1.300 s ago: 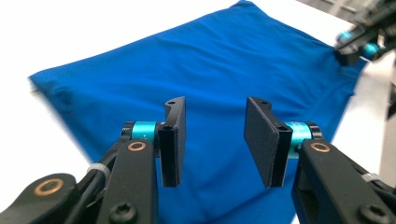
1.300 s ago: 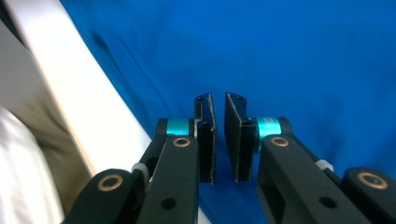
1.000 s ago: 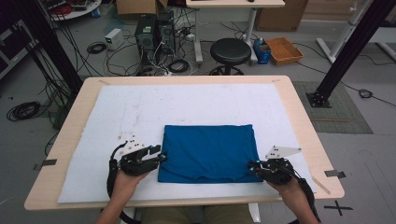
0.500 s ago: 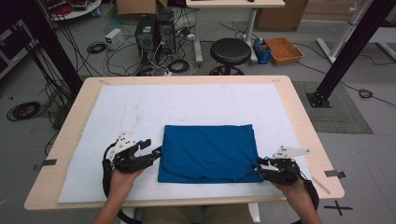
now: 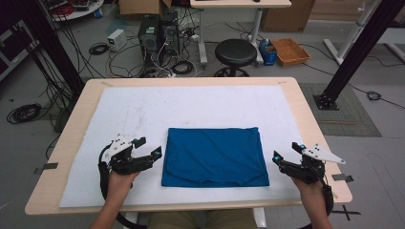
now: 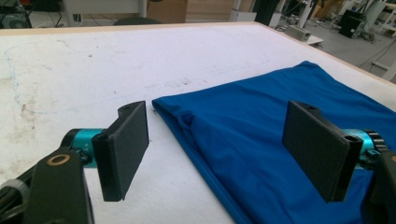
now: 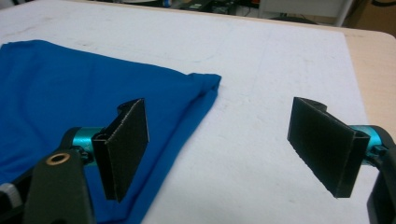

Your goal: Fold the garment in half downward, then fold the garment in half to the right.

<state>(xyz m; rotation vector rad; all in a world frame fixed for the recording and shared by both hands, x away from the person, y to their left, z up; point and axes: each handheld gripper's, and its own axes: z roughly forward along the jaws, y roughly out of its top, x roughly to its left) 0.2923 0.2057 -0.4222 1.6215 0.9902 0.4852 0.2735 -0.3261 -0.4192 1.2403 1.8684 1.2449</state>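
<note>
A blue cloth (image 5: 215, 155) lies folded flat as a rectangle on the white mat (image 5: 143, 109), near the front middle of the table. My left gripper (image 5: 149, 147) rests open just left of the cloth's left edge, not touching it. My right gripper (image 5: 287, 150) stands open a short way off the cloth's right edge. In the left gripper view the jaws of that gripper (image 6: 222, 149) are spread wide, with the cloth's (image 6: 261, 121) folded edge running between them. In the right gripper view that gripper (image 7: 223, 147) is open, the cloth's (image 7: 70, 88) corner behind its left jaw.
The mat covers most of the wooden table (image 5: 315, 124), with bare white surface behind and beside the cloth. Beyond the far edge are a black stool (image 5: 234, 50), computer towers (image 5: 155, 33), floor cables and a brown box (image 5: 289, 51).
Both grippers have drawn back sideways from the cloth's front corners, the left one to the left and the right one to the right. The cloth lies flat and still.
</note>
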